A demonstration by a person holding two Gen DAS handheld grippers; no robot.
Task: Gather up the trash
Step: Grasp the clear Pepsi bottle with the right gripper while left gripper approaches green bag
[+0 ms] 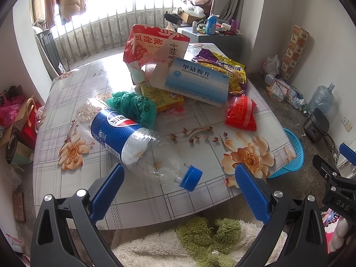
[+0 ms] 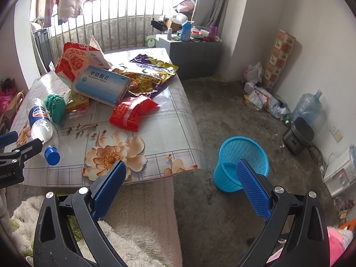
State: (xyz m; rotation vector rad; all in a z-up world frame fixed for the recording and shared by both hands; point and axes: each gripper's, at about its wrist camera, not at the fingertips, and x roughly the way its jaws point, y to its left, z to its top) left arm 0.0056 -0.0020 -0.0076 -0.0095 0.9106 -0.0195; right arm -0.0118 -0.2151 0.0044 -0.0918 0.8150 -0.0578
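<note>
An empty Pepsi bottle [image 1: 124, 133] with a blue cap lies on the floral table [image 1: 73, 111]; it also shows in the right wrist view [image 2: 41, 126]. My left gripper [image 1: 180, 175] is open, its fingers either side of the bottle's neck end, not touching. Behind lie a green bag [image 1: 133, 104], a blue-white pill box [image 1: 198, 82], a red-white snack bag [image 1: 153, 46], a yellow-purple wrapper [image 1: 231, 71] and a red packet [image 1: 242, 113]. A blue mesh bin [image 2: 241, 162] stands on the floor right of the table. My right gripper [image 2: 181, 173] is open and empty above the floor, near the bin.
A fluffy white and green cloth [image 1: 189, 242] lies below the table's near edge. A grey cabinet [image 2: 191, 55] with bottles stands behind the table. A water jug [image 2: 308, 106], a rice cooker [image 2: 298, 135] and bags line the right wall.
</note>
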